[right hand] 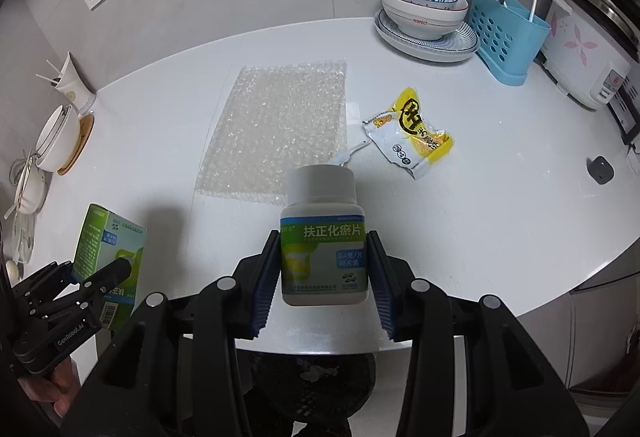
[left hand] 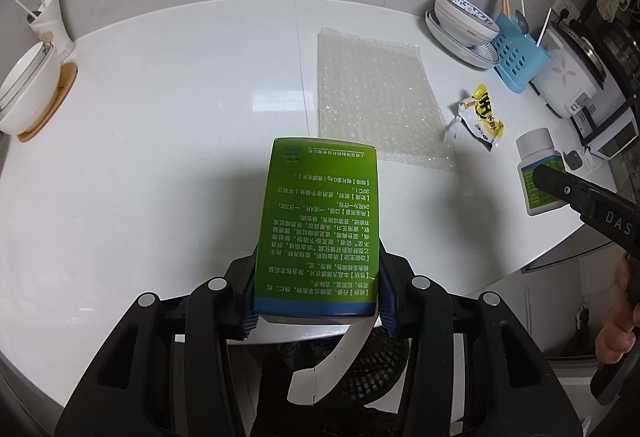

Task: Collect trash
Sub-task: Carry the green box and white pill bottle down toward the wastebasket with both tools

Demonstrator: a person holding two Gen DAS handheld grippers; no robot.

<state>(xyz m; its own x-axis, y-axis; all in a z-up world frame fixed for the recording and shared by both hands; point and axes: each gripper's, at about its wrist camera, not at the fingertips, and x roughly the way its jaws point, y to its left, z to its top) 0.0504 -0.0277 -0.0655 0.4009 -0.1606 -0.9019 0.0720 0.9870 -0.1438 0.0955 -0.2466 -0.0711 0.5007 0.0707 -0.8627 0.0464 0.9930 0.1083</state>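
Note:
My left gripper (left hand: 318, 311) is shut on a green medicine box (left hand: 320, 229), held above the white table's front edge; the box also shows in the right wrist view (right hand: 106, 257). My right gripper (right hand: 324, 287) is shut on a white pill bottle (right hand: 324, 237) with a green and blue label, also seen in the left wrist view (left hand: 538, 173). A sheet of bubble wrap (right hand: 276, 129) lies flat mid-table. A crumpled yellow and white snack wrapper (right hand: 412, 133) lies to its right. A black mesh trash bin (right hand: 316, 389) stands below the table edge, under both grippers.
Stacked bowls on a plate (right hand: 424, 17), a blue utensil holder (right hand: 504, 33) and a rice cooker (right hand: 588, 53) stand at the back right. A white bowl on a wooden coaster (right hand: 60, 141) and a cup (right hand: 74, 85) stand at the left. A small dark object (right hand: 600, 169) lies at the right.

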